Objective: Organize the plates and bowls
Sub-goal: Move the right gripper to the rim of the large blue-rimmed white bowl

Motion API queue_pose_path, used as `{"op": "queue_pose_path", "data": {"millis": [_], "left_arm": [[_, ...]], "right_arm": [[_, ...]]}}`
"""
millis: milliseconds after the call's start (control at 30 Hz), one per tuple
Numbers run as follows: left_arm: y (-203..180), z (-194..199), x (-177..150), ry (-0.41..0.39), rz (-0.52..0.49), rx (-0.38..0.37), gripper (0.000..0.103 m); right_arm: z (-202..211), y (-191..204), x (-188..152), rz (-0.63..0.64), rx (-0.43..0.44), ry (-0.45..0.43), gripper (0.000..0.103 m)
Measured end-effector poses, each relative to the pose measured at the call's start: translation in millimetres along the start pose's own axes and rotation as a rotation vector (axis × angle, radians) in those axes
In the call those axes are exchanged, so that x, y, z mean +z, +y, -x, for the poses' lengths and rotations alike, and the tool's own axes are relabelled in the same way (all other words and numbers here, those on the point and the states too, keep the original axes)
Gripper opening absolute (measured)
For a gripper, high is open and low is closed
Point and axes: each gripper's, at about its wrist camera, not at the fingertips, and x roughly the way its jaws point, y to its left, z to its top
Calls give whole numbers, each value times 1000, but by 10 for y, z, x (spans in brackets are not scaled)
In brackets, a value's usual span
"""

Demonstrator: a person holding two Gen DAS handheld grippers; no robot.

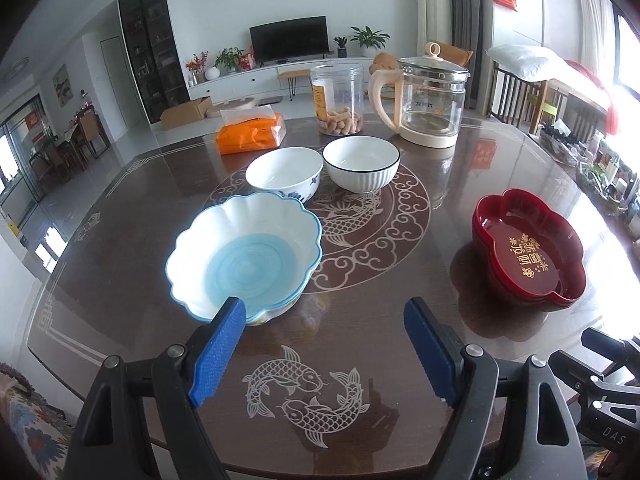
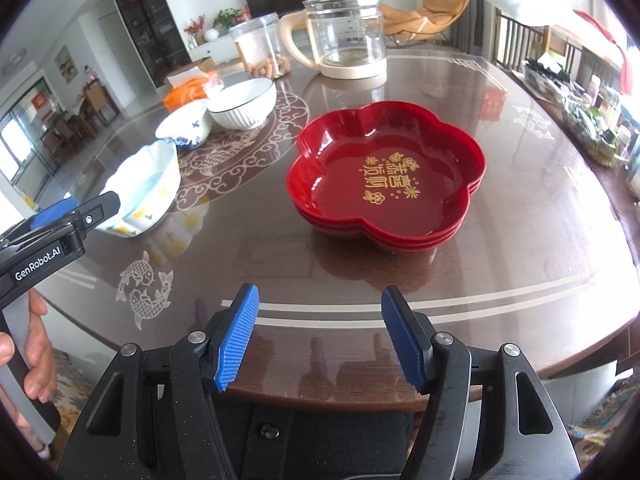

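A scalloped white bowl with a blue centre [image 1: 246, 256] sits on the dark round table, just ahead of my left gripper [image 1: 324, 312], which is open with its left pad at the bowl's near rim. Behind it stand a white bowl with blue flowers [image 1: 284, 174] and a ribbed white bowl with a dark rim [image 1: 361, 163]. A stack of red flower-shaped plates [image 2: 386, 174] lies ahead of my right gripper [image 2: 318, 304], which is open and empty near the table's front edge. The scalloped bowl [image 2: 140, 188] and the left gripper [image 2: 76, 210] also show in the right wrist view.
At the back of the table [image 1: 120, 248] stand a glass kettle [image 1: 428, 100], a clear jar of snacks [image 1: 339, 100] and an orange tissue pack [image 1: 250, 130]. Cluttered shelves [image 1: 592, 160] run along the right side.
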Motion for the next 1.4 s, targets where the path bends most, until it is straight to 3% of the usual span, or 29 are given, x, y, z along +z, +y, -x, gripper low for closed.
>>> {"op": "queue_pose_path", "data": {"millis": [433,667,933,1400], "left_arm": [[419,-110,-17,34,66,54,81],[780,-145,23,35,101,118,81],[1089,-170,45,39,119,183,81],[1405,-275,85,60,141,171,81]], "right_arm": [[-166,322,72,73,23,39,68],[-246,478,153,104,41,50,68],[-275,724,360,150,64,24,68],[-251,1340,825,258,101,-69,68]]}}
